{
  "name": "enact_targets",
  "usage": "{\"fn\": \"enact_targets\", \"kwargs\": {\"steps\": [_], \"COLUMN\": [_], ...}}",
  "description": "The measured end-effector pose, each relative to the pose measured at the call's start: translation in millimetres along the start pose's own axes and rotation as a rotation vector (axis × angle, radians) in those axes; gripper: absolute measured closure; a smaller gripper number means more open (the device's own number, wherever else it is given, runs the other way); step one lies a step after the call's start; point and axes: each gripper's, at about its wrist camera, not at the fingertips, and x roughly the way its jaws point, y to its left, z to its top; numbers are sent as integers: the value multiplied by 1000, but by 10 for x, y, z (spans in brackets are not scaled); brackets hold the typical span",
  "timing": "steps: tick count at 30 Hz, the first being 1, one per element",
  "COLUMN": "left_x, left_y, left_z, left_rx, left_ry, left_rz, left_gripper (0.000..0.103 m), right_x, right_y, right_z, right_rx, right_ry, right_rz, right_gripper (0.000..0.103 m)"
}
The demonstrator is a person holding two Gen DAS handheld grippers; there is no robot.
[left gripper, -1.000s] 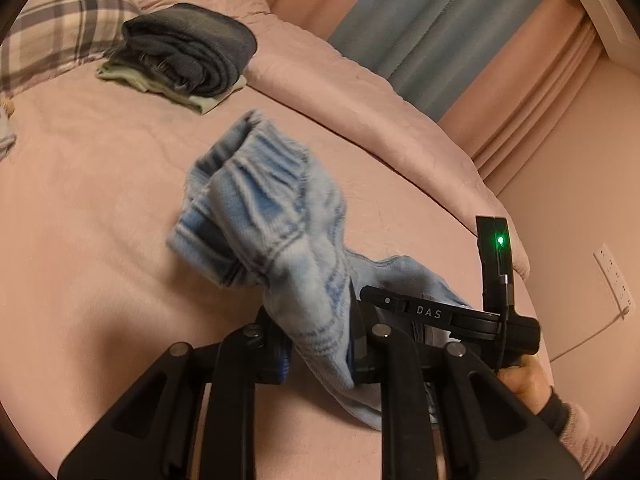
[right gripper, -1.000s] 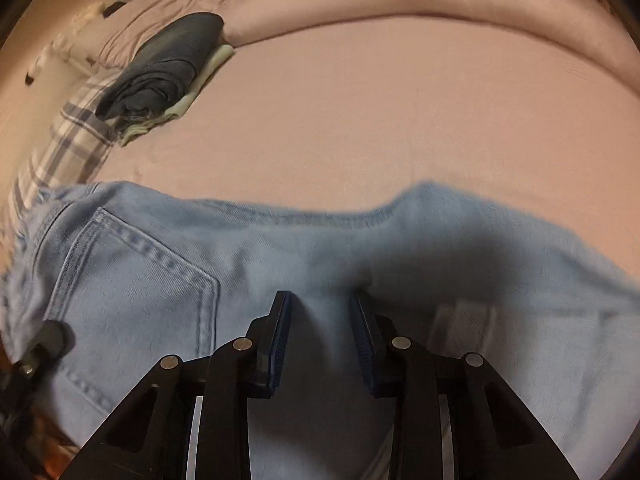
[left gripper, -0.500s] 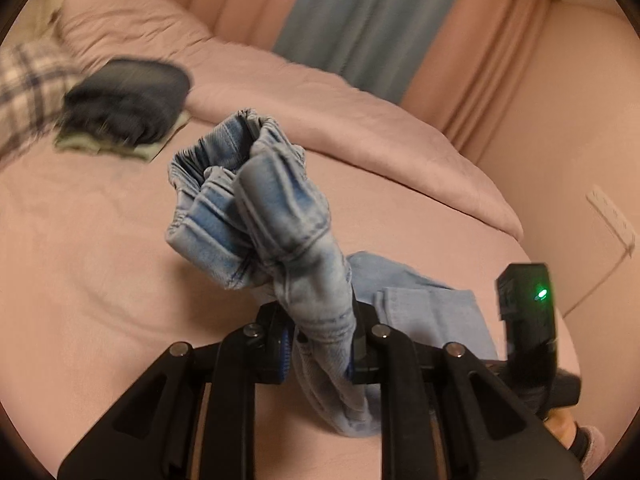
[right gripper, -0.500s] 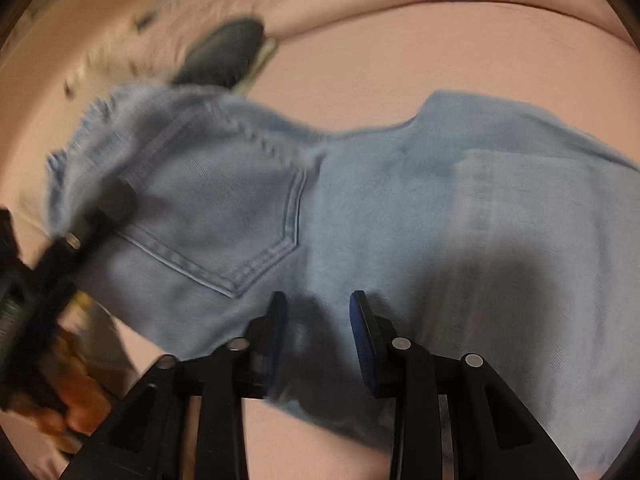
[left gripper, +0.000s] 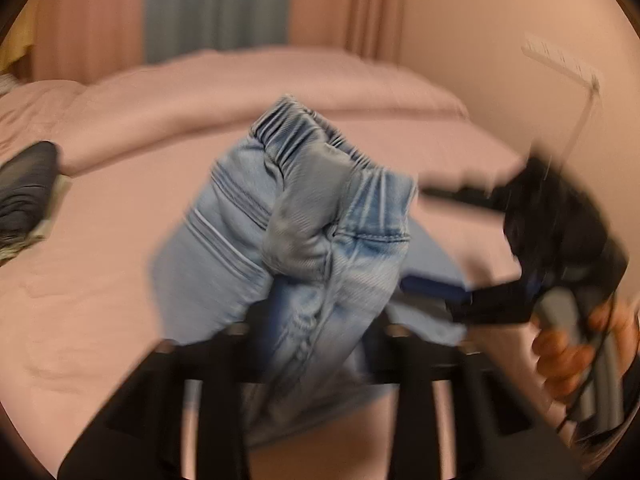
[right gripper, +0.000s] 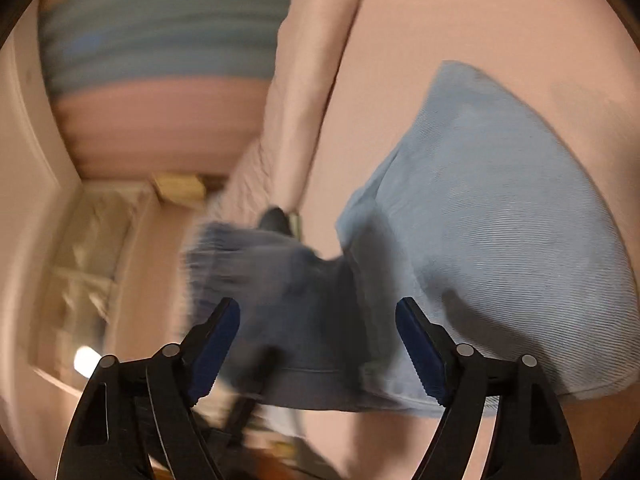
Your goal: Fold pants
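Observation:
The light blue denim pants [left gripper: 316,240] are bunched at the elastic waistband. My left gripper [left gripper: 316,320] is shut on that bunch and holds it above the pink bed. In the right wrist view the pants [right gripper: 492,240] lie as a folded panel on the bed, with the lifted waistband end [right gripper: 256,264] blurred at the left. My right gripper [right gripper: 318,340] is open, its blue-padded jaws wide apart over the pants' near edge. It also shows, blurred, in the left wrist view [left gripper: 436,288], held by a hand.
A folded stack of dark clothes [left gripper: 24,192] lies on the bed [left gripper: 100,280] at the far left. A rolled pink duvet [left gripper: 240,88] runs along the back, with curtains [left gripper: 216,8] behind. A wall with a white outlet strip [left gripper: 560,60] is at the right.
My right gripper has let go of the pants and opened wide, swinging round. My left gripper keeps the waistband and has turned right; both views are motion-blurred.

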Motion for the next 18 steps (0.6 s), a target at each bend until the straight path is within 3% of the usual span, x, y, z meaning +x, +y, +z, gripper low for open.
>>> {"fn": "enact_targets", "kwargs": {"steps": [2,7,10,12,14,18], "left_x": [159,62,-182,-329,-429,-484], "left_y": [-23,82,307,535,770,1063], "left_z": [-64,-197,-317,-438,-559,-755], "left_rx": [-10,-54,-122,-185,-253,-371], "left_ry": [57,59,26,9,7,26], "left_rz": [-35,-65,-52,-21,3,33], "left_gripper": [34,35,27,24,24,24], "right_x": [0,91,142,131,133,301], "right_y": [-70,-42,105,257,312,221], "right_z": [-9,66,124,137,163,262], "right_rx": [43,18,-49,-137,-170,-113], "right_ry": [14,70,84,50,19,59], "right_rz": [23,-77,-237,-374,-443,-424], "right_gripper": [18,18,18,18,18,17]}}
